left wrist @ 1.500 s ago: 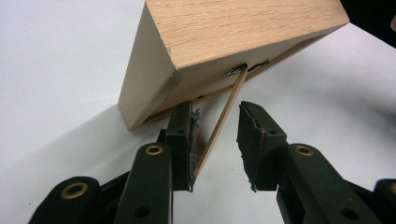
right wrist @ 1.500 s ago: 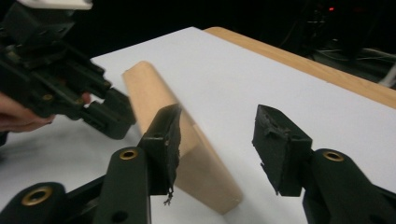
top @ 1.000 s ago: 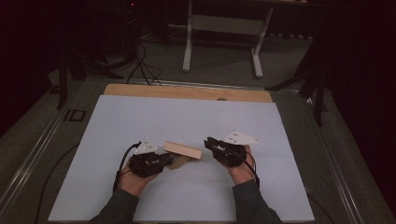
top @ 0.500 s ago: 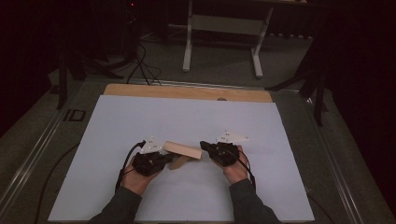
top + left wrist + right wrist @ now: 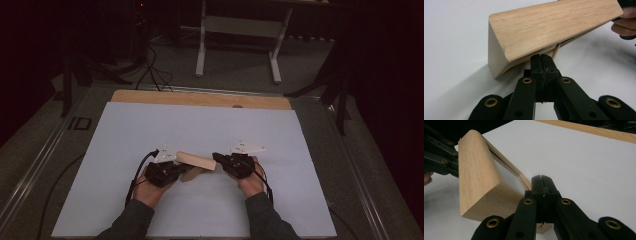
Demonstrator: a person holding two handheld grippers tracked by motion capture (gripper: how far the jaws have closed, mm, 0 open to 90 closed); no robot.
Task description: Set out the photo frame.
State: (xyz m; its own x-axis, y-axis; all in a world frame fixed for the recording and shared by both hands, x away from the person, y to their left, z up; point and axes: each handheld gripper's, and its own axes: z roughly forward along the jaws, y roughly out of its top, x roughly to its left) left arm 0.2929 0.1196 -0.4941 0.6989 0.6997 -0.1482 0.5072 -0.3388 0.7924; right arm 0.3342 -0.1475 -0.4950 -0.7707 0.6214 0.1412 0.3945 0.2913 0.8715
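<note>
Wood block [image 5: 196,160] on white sheet [image 5: 200,125] betw both claws, L [image 5: 541,58] & R [image 5: 541,180] pressed together.
</note>
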